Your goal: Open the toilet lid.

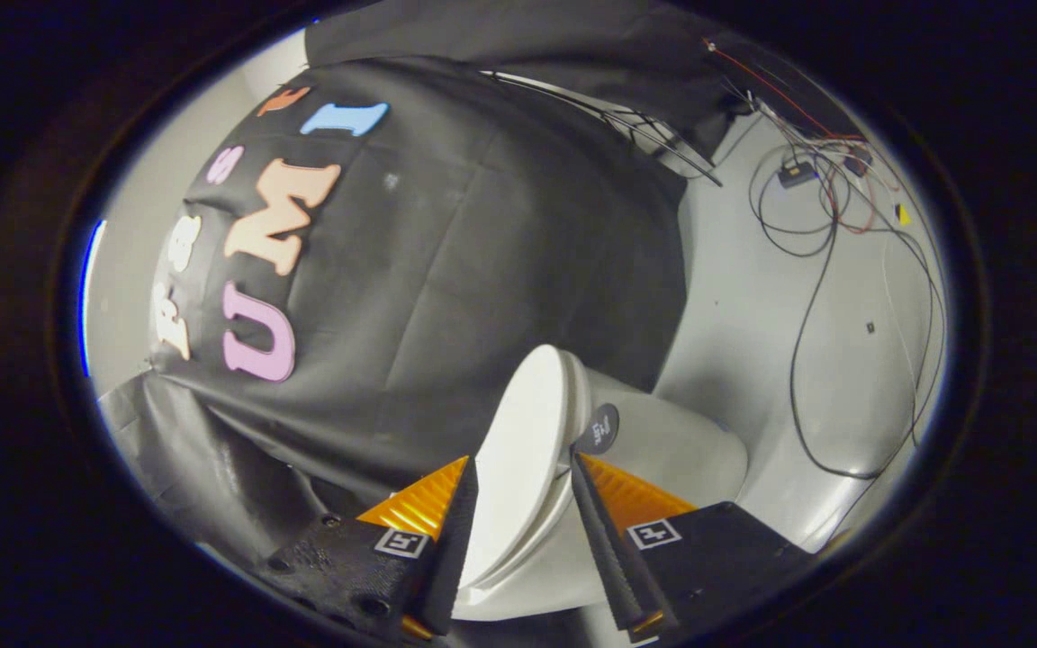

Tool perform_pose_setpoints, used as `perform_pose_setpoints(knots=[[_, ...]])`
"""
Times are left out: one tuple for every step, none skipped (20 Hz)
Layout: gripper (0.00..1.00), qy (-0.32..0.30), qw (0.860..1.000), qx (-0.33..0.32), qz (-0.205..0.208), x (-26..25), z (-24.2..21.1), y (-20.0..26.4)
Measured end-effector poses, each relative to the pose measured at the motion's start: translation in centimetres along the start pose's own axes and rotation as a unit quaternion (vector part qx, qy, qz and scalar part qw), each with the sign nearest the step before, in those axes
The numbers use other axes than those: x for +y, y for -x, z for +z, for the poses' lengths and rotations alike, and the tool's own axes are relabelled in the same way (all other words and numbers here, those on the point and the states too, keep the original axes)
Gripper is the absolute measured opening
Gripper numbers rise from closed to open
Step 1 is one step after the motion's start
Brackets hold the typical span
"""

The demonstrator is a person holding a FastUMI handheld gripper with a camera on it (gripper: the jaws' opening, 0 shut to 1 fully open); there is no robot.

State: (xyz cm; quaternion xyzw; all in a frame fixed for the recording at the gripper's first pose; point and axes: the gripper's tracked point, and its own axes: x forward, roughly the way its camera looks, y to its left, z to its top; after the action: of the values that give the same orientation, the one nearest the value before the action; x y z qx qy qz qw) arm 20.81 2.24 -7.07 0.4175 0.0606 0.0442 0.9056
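Toilet lid (523, 450) raised, edge lying between the parted fingers of the gripper (523, 504), toilet bowl (689, 450) just beyond; contact of either finger with the lid not discernible. Lifting step judged nearly done. Next move: tilting the lid fully back toward the black cloth wall (482, 270), then withdrawing.

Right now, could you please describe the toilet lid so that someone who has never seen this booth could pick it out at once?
Start at the black cloth wall; a white toilet stands at its foot. The toilet lid is the flat, smooth oval on top, lying between the fingers of the open gripper. Unlike the rounded bowl beside it, it is a thin plate, next to a small round dark sticker.
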Motion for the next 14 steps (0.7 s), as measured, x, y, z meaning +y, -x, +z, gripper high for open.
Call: perform_pose_setpoints(knots=[[0.66, -0.006, 1.0, 0.003, -0.01, -0.3, -0.2, -0.7], [0.65, -0.012, 1.0, 0.006, -0.016, -0.9, -0.2, -1.5], [0.65, -0.02, 1.0, 0.009, -0.021, -1.3, -0.1, -2.1], [0.65, -0.029, 0.999, 0.008, -0.027, -1.9, 0.0, -2.8], [0.66, -0.038, 0.999, 0.008, -0.03, -2.3, 0.2, -3.5], [0.66, -0.05, 0.998, 0.005, -0.028, -2.7, 0.5, -4.0], [0.66, -0.063, 0.998, 0.001, -0.027, -3.1, 0.9, -4.5], [0.65, -0.079, 0.997, 0.0, -0.024, -3.5, 1.0, -5.1], [0.65, -0.091, 0.996, -0.005, -0.018, -3.3, 1.2, -5.5], [0.66, -0.1, 0.995, -0.009, -0.011, -3.3, 1.3, -6.1], [0.65, -0.107, 0.994, -0.011, -0.003, -3.4, 1.5, -6.5], [0.65, -0.112, 0.994, -0.015, 0.011, -3.1, 1.6, -6.9], [0.65, -0.118, 0.992, -0.022, 0.031, -2.3, 2.0, -7.4], [0.58, -0.129, 0.991, -0.023, 0.041, -2.0, 2.3, -7.9]])
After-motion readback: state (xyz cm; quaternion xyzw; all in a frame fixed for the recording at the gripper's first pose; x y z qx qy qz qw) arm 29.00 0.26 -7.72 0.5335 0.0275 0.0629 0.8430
